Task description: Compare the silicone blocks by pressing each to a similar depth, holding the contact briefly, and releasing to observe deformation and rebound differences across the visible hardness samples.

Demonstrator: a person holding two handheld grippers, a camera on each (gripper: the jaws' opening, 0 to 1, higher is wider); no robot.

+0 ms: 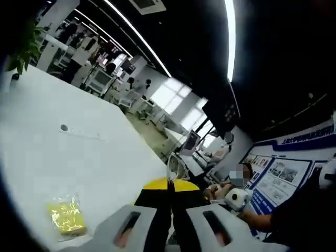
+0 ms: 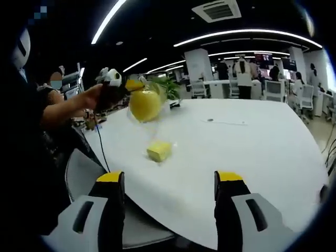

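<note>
A yellow silicone block in a clear bag lies on the white table; the right gripper view has this block at mid-table. My left gripper has its jaws pressed together on the top of a clear bag. In the right gripper view that left gripper is raised over the table's far left corner in a person's hand, with a rounder yellow block hanging from it in the bag. My right gripper is open at the near table edge, empty, short of the lying block.
A potted plant stands at the table's far end, and a small dark spot marks the top. A black cable hangs off the left edge. A grey chair sits below. Desks and people fill the room behind.
</note>
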